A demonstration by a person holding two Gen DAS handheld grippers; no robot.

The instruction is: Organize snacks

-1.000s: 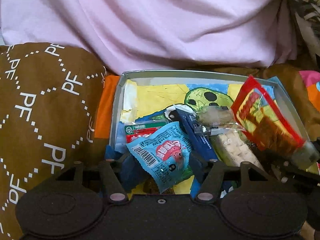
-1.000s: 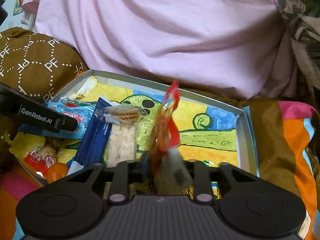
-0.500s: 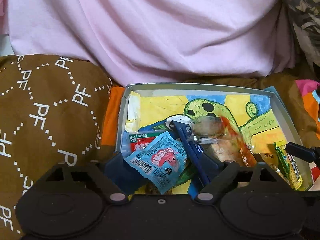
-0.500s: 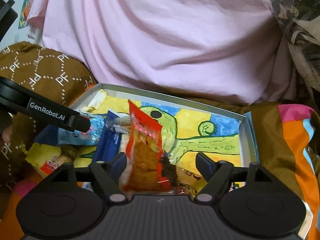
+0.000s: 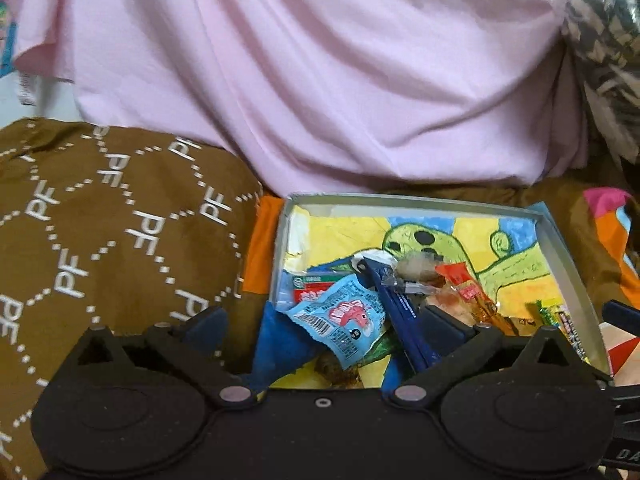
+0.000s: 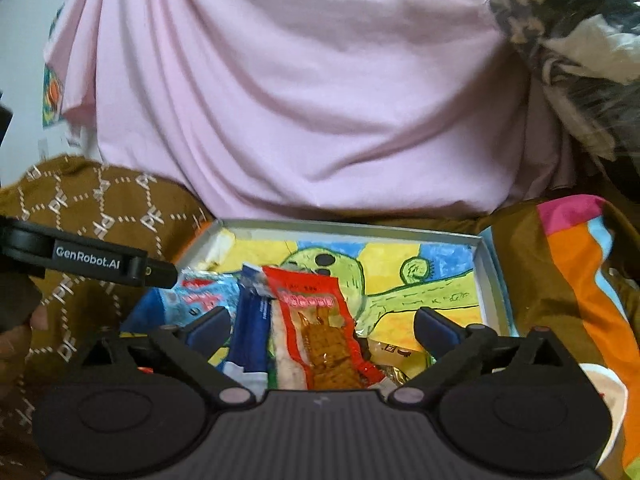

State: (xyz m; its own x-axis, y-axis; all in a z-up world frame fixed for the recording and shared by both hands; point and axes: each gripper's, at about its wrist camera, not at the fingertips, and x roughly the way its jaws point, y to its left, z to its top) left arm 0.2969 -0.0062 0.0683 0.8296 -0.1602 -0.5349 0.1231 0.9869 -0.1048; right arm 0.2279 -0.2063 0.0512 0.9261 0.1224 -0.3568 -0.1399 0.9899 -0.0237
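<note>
My L wrist cam looks fwd and down, close over the box (image 5: 560, 232) near-left corner. My R wrist cam, same tilt, sits nearer centre. Both share box, snacks (image 6: 316, 332), pink cloth (image 5: 320, 80).

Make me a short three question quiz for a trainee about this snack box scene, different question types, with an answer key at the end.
1. True or false: the red packet is clamped in the right gripper.
2. Which snack lies nearest the left gripper: A) light blue packet, B) yellow-green packet, C) an orange?
3. Fill in: the box has a painted green ____ on its floor.

Key
1. False: both grippers' jaws have just been opening and stand wide, with the red packet lying loose in the box.
2. A
3. Cactus
</note>
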